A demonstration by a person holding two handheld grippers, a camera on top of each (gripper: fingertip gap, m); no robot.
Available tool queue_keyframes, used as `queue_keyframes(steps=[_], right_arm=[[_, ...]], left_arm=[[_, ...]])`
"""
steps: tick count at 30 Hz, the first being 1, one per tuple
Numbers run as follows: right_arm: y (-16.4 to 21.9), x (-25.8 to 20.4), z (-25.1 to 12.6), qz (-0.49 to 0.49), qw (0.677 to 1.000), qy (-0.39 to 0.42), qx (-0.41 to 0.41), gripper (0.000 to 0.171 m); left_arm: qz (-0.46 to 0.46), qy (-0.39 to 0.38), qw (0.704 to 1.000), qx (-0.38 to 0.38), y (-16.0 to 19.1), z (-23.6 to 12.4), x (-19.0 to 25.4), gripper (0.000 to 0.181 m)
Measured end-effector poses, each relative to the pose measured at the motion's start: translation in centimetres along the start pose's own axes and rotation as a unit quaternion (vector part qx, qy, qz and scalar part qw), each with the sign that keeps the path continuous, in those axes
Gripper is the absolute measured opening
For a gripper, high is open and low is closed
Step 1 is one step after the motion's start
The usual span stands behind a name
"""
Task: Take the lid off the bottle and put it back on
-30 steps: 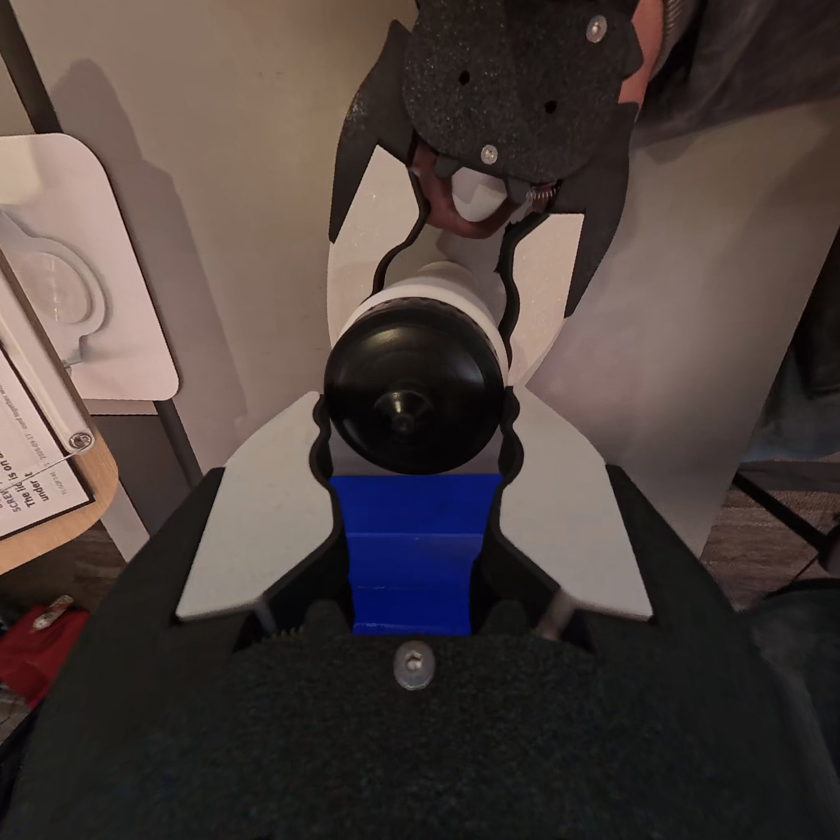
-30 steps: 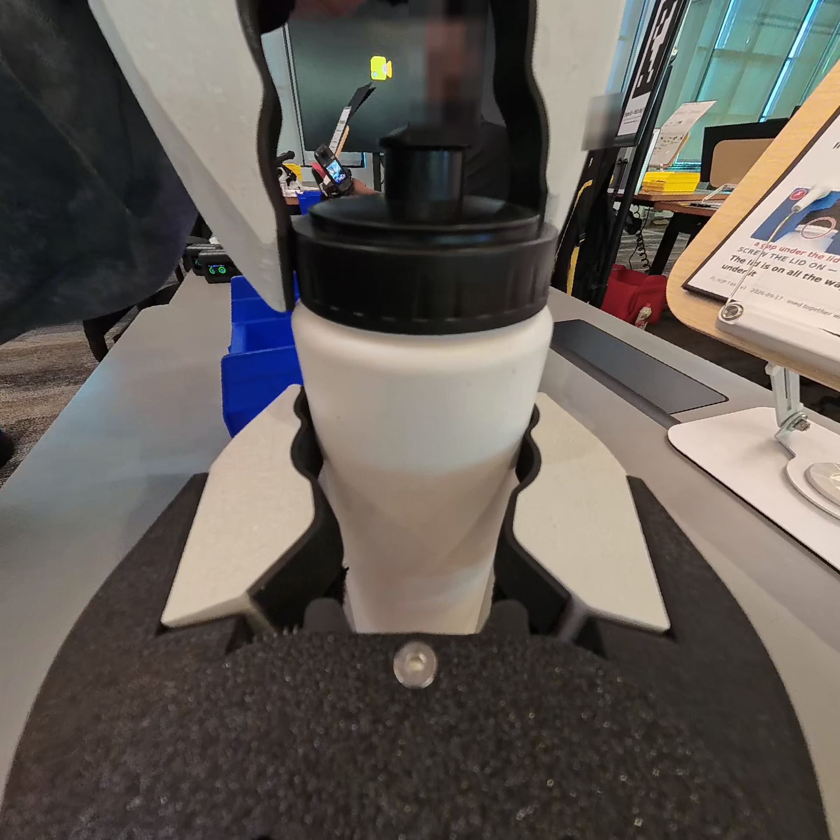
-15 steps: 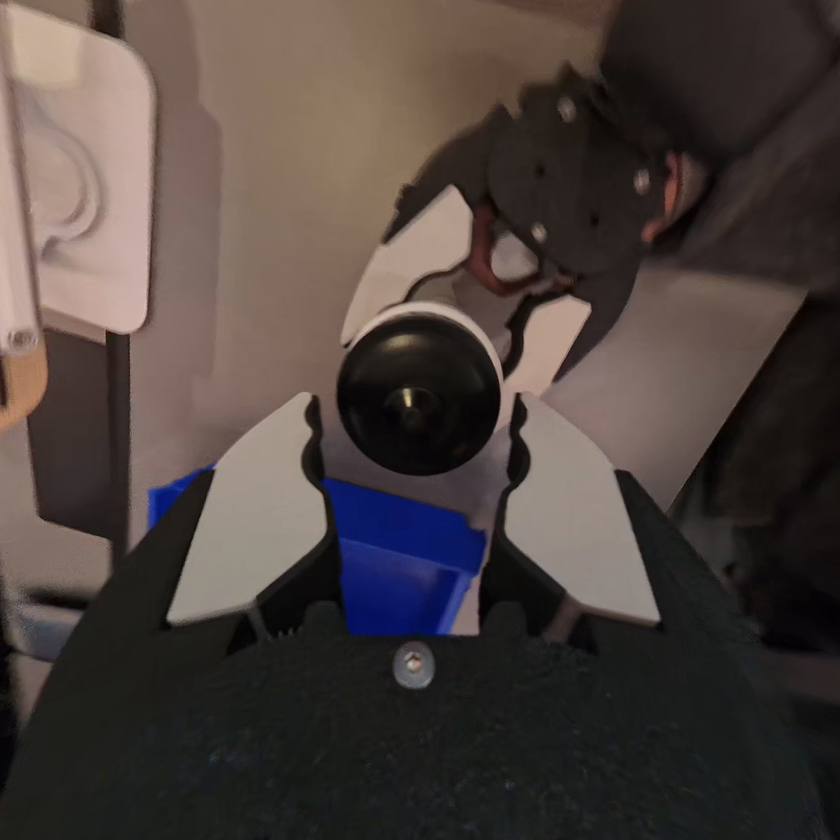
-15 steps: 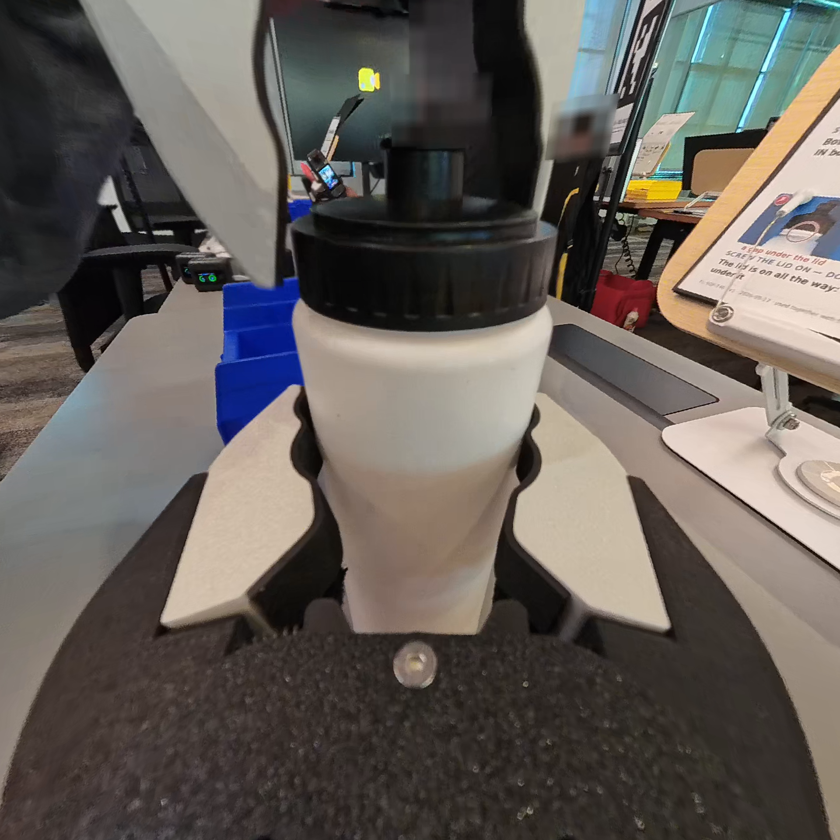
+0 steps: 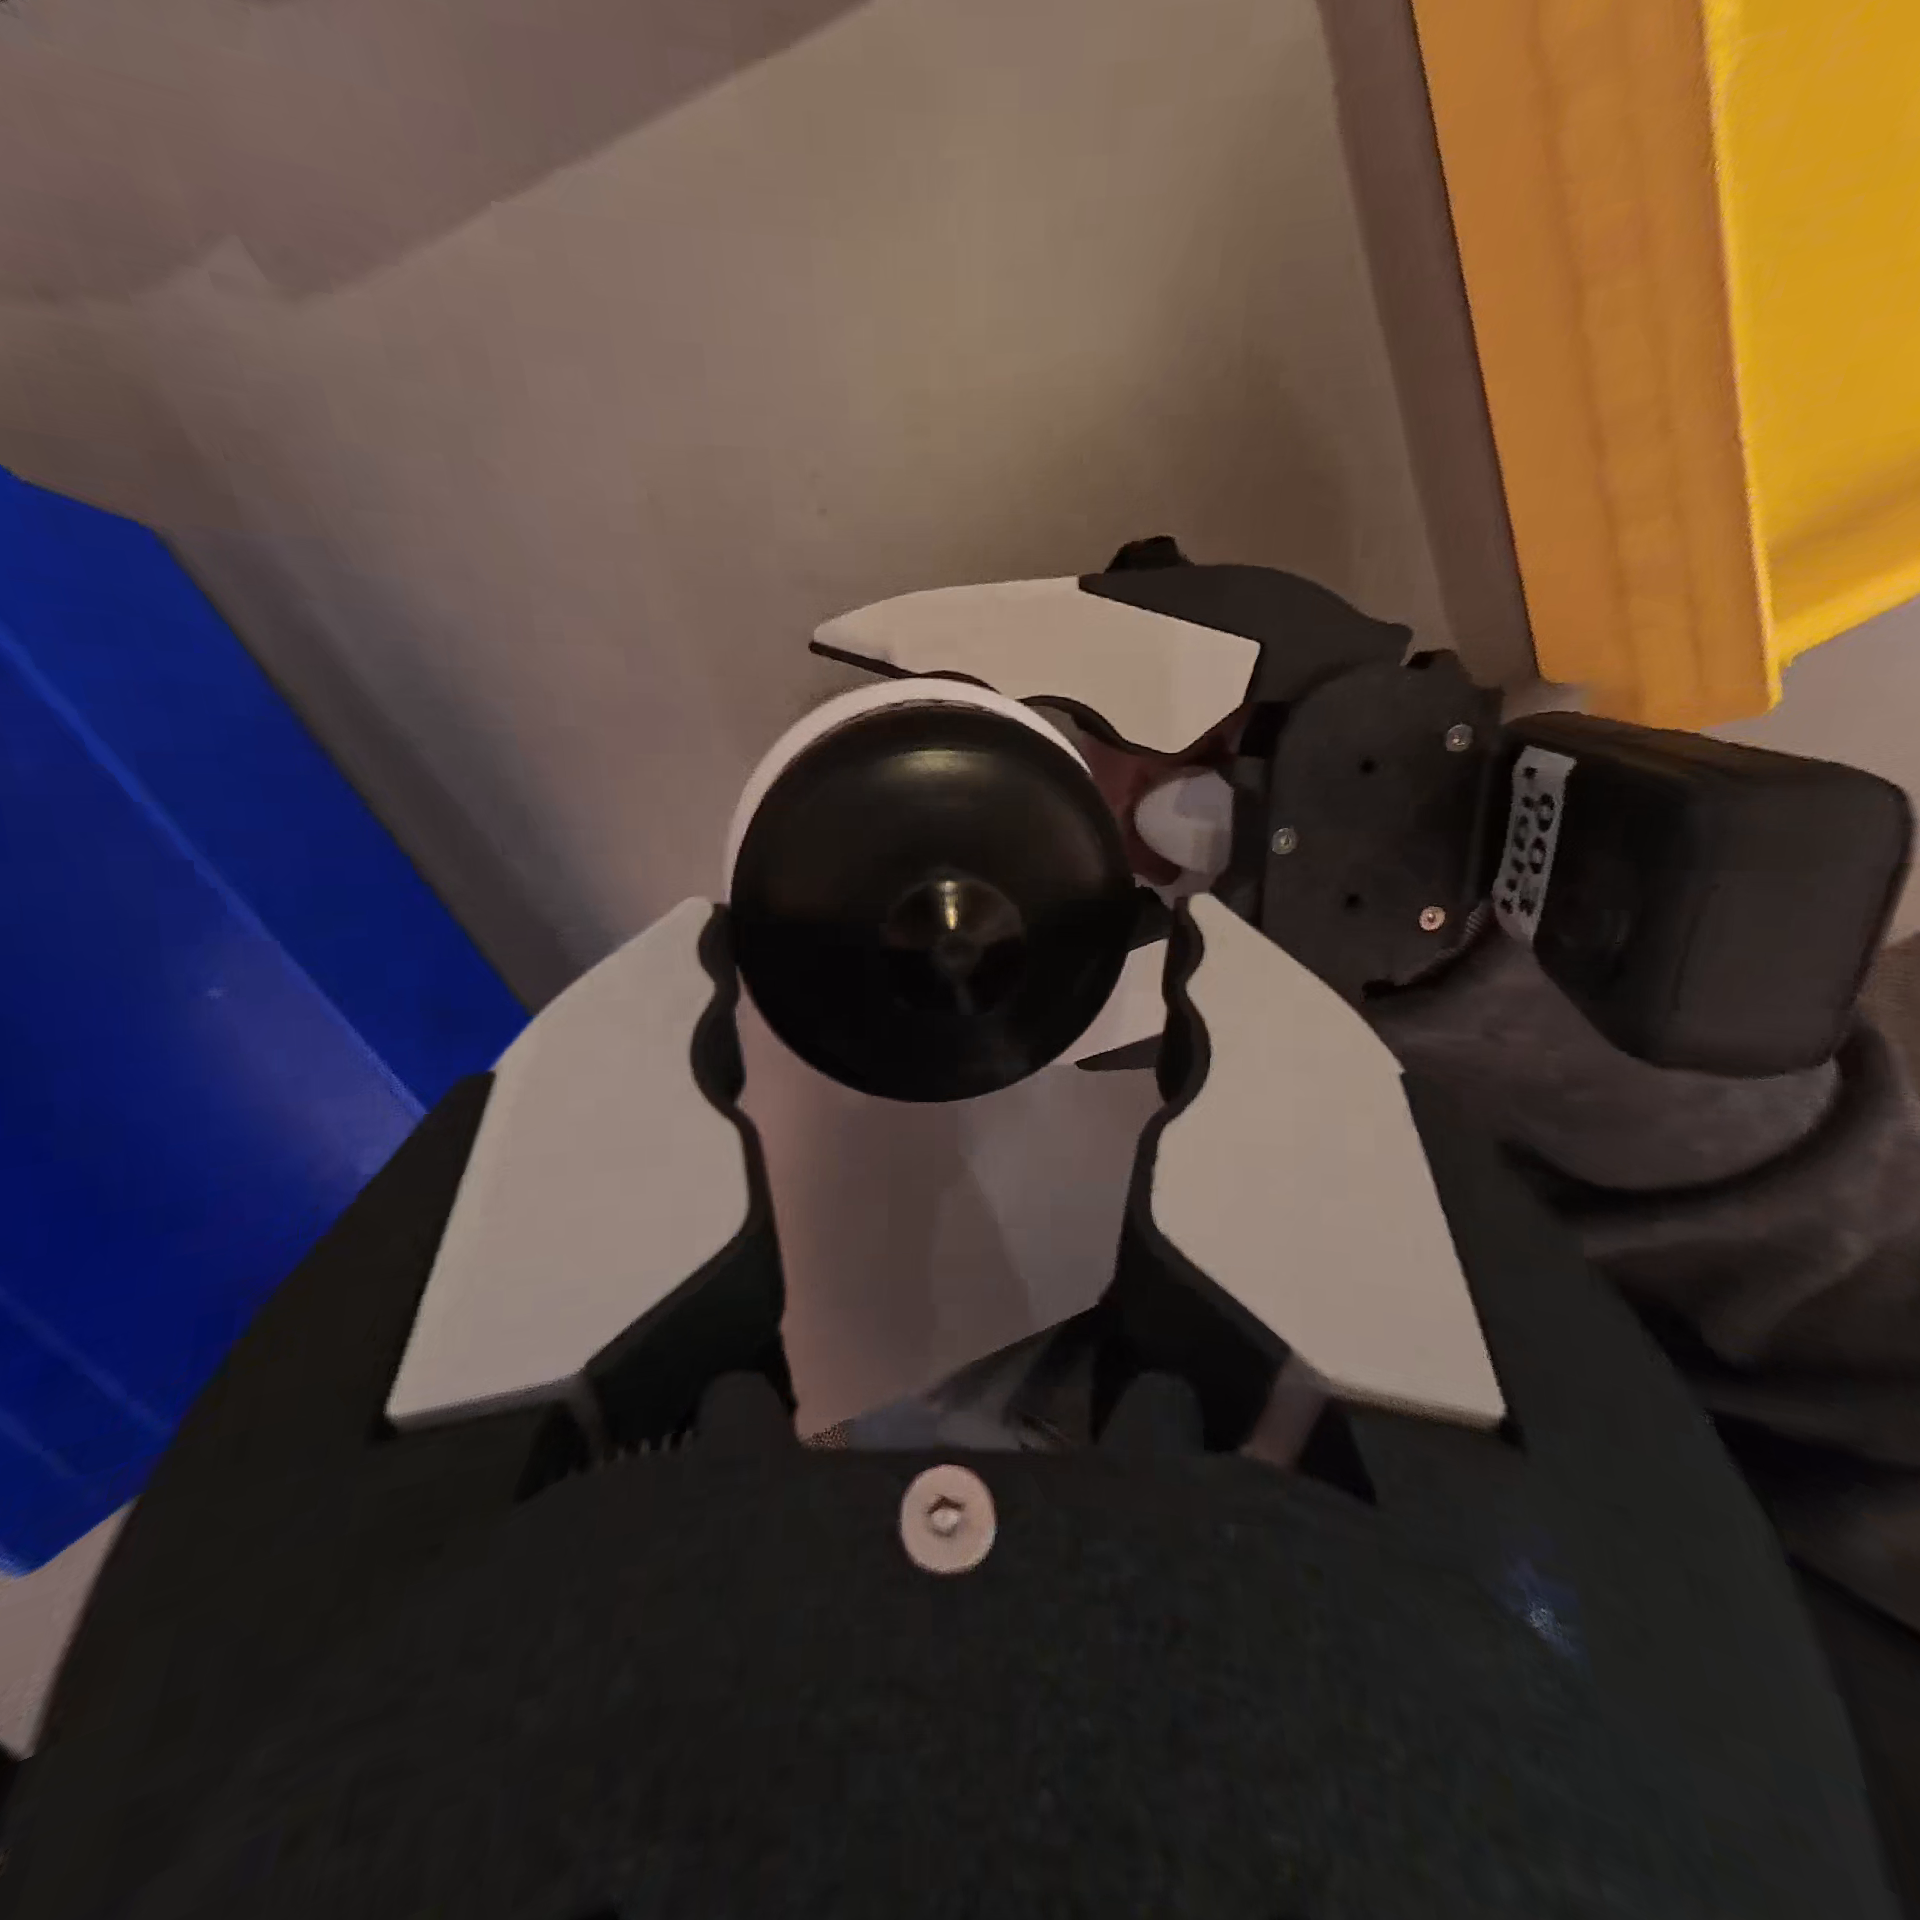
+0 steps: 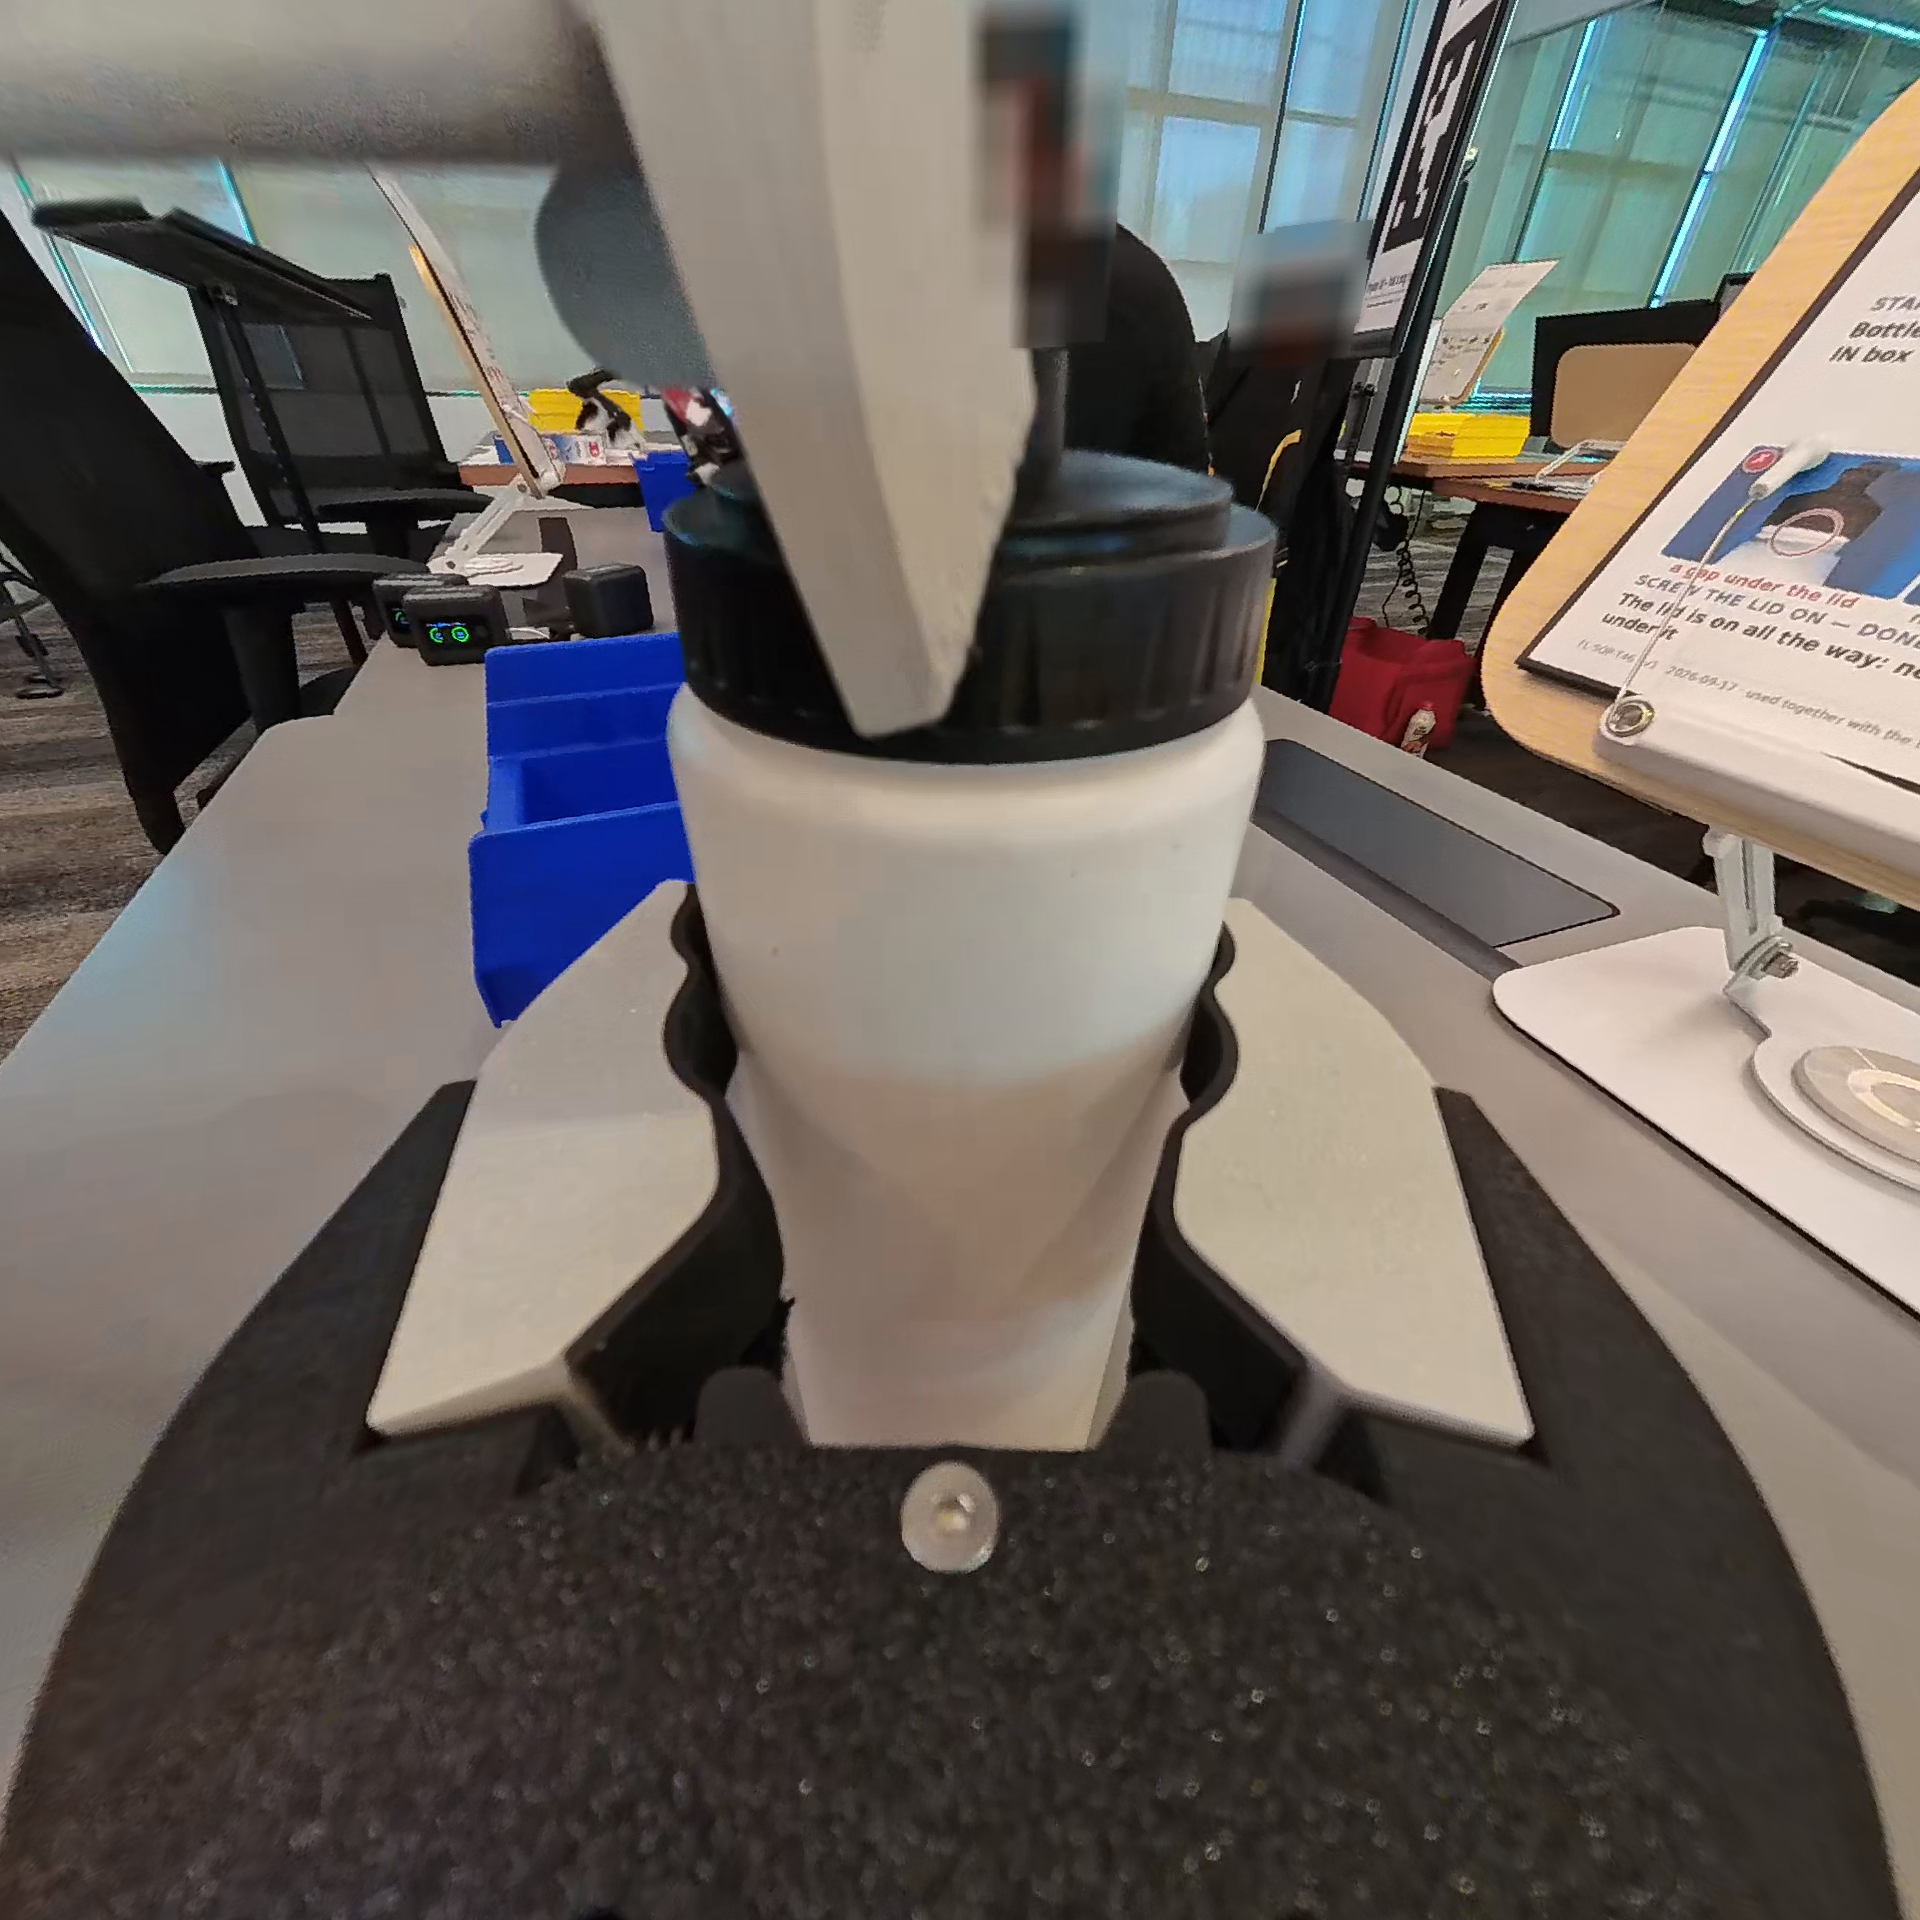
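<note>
1. A smooth grey table (image 6: 208, 987) carries the scene; in the right wrist view a blue bin (image 6: 571, 821) sits at 10 o'clock from the bottle, and a white stand base (image 6: 1621, 1049) holding a tilted wooden board with a printed sheet stands at 3 o'clock. Behind them are office chairs, desks and tall windows.
2. In the left wrist view, looking down, the blue bin (image 5: 177, 997) fills the 9 o'clock side and a yellow bin (image 5: 1714, 312) the 1 o'clock corner.
3. The bottle (image 6: 966, 935) is matte white plastic, a rounded cylinder narrowing toward its lower part, standing upright. Its lid (image 6: 1122, 623) is black with a ribbed rim and a central spout, and sits on the neck.
4. The right gripper (image 6: 961, 997) reaches in level, its pale flat fingers with black wavy inner pads clamped on the bottle's white body.
5. The left gripper (image 5: 940, 977) points straight down over the lid (image 5: 925, 904). Its left fingertip (image 5: 707, 935) touches the lid's rim, while a sliver of gap shows at the right tip, so I cannot tell whether it grips.
6. In the left wrist view a grey sleeve (image 5: 1662, 1195) leads to the right gripper (image 5: 1049, 717) at 3 o'clock.
</note>
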State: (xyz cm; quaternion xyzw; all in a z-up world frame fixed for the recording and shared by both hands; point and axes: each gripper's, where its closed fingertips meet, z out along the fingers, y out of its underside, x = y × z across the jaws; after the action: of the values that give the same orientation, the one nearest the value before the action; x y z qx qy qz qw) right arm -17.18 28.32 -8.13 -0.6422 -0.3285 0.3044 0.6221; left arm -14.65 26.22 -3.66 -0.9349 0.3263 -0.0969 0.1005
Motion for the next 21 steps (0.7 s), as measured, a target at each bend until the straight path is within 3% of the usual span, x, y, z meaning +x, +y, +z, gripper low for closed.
queue_keyframes(steps=[7, 21], right_arm=[[0.1, 0.1, -0.1, -0.005, 1.000, 0.003, -0.008, 0.086], [0.2, 0.1, -0.1, -0.007, 1.000, -0.007, -0.016, 0.086]], left_arm=[[0.096, -0.021, 0.994, -0.037, 0.4, 0.0, -0.4, 0.072], [0.289, -0.056, 0.952, -0.082, 1.6, 0.0, -1.5, 0.071]])
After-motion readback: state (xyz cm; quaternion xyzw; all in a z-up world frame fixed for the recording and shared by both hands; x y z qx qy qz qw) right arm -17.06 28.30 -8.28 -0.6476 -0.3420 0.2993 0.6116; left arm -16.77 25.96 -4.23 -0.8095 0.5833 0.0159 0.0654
